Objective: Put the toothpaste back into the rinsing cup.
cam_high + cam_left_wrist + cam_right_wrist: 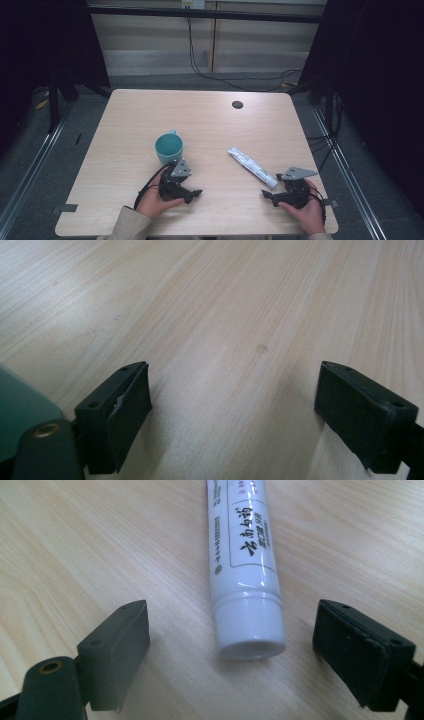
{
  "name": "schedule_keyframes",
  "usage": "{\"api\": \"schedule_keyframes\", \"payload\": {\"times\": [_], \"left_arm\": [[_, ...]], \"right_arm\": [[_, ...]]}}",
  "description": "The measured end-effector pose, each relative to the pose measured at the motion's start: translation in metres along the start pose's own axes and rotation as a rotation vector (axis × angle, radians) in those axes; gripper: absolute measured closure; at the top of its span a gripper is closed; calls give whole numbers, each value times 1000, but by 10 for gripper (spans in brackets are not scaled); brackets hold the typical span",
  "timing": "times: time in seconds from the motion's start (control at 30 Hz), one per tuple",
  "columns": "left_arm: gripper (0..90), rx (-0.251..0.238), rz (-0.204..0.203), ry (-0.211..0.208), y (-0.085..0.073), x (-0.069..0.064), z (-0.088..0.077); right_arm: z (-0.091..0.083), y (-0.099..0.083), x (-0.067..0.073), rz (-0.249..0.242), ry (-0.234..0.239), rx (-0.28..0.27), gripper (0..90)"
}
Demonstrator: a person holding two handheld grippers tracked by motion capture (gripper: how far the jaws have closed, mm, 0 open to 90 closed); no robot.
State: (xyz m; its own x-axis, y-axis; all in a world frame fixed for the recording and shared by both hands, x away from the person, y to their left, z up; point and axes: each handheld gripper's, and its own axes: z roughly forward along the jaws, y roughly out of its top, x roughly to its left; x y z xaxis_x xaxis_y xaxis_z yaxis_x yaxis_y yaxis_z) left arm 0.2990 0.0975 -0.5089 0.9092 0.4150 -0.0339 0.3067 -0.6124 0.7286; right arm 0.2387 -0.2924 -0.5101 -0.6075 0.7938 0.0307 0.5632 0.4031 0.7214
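toothpaste tube [246, 565], white with dark printed lettering, lies flat on the light wooden table [150, 115] near its right front part, its cap end pointing toward the right gripper [267, 194], whose jaws stand wide apart just short of the cap without touching it. left gripper [196, 192] rests low over bare wood with its jaws spread wide and nothing between them, just in front of a teal mug [168, 148] standing upright.
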Motion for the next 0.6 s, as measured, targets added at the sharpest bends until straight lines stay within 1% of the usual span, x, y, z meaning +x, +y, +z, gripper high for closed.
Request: {"api": "schedule_keyframes", "payload": {"times": [0.03, 0.07, 0.23, 0.27, 0.33, 0.4, 0.43, 0.47, 0.53, 0.6], "left_arm": [[144, -1, -1, 0, 0, 0, 0], [144, 1, 1, -1, 0, 0, 0], [143, 0, 5, -3, -1, 0, -1], [143, 2, 5, -2, -1, 0, -1], [144, 1, 6, -3, -1, 0, -1], [146, 1, 7, -3, -1, 0, -2], [147, 1, 7, -3, -1, 0, -2], [148, 2, 4, 0, -2, 0, -2], [150, 3, 3, 1, -2, 0, -3], [150, 3, 3, 1, -2, 0, -3]], "right_arm": [[0, 0, 0, -2, -1, -2, 147], [0, 1, 0, -1, -4, 8, 147], [2, 15, 1, 6, -1, 112, 156], [2, 19, 0, 7, 11, 138, 175], [3, 24, -2, 9, 27, 164, 186], [4, 30, -4, 18, 43, 181, 194], [4, 30, -4, 18, 43, 181, 194], [5, 36, -4, 31, 66, 215, 204], [7, 41, -4, 17, 60, 245, 218], [9, 50, -3, 10, 69, 282, 237]]}}
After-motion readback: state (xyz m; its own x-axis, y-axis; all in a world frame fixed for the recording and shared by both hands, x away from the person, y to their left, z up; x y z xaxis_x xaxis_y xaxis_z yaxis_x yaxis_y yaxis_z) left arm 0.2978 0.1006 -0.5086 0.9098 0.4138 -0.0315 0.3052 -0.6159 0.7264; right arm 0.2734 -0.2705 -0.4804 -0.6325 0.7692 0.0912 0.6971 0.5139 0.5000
